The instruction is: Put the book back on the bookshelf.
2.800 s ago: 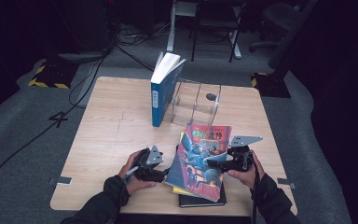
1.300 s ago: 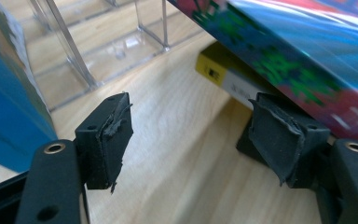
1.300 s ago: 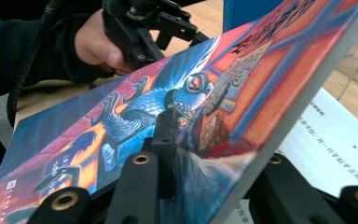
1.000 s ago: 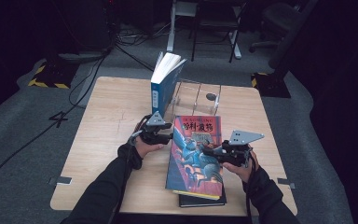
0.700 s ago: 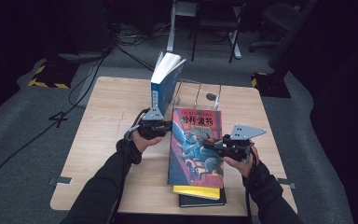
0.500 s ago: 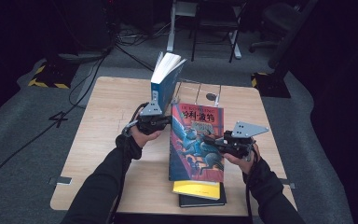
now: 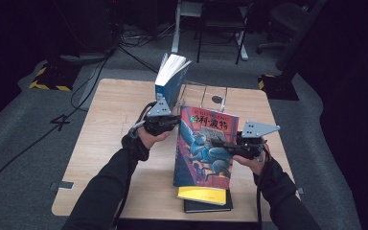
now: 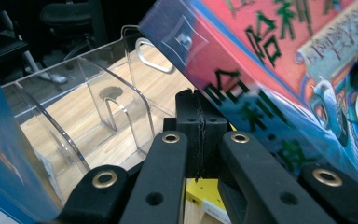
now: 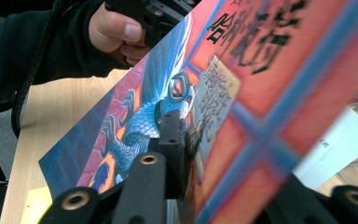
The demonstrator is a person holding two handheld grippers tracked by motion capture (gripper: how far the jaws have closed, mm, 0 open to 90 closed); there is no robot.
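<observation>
A thick book with a red and blue illustrated cover [image 7: 203, 148] is held nearly upright above the table, between my two grippers. My right gripper [image 7: 223, 143] grips its right edge. In the right gripper view the cover [image 9: 242, 84] passes between the jaws of the right gripper [image 9: 186, 140], which have just been closing on it. One finger [image 9: 170, 135] lies on the front and the other is hidden behind. My left gripper [image 7: 172, 122] is at the book's upper left edge. In the left gripper view the pads of the left gripper [image 8: 198, 126] meet with nothing between them, beside the spine [image 8: 270, 70].
A blue book [image 7: 168, 84] stands open-paged in a clear acrylic rack [image 7: 206, 93] at the far middle of the wooden table [image 7: 110, 124]. Its other slots [image 8: 88, 93] hold nothing. A yellow book [image 7: 203, 194] lies on a black book [image 7: 206, 207] near the front edge.
The red and blue book has been raised from lying tilted on the stack to nearly upright. My left gripper moved up to its upper left edge and its jaws closed.
</observation>
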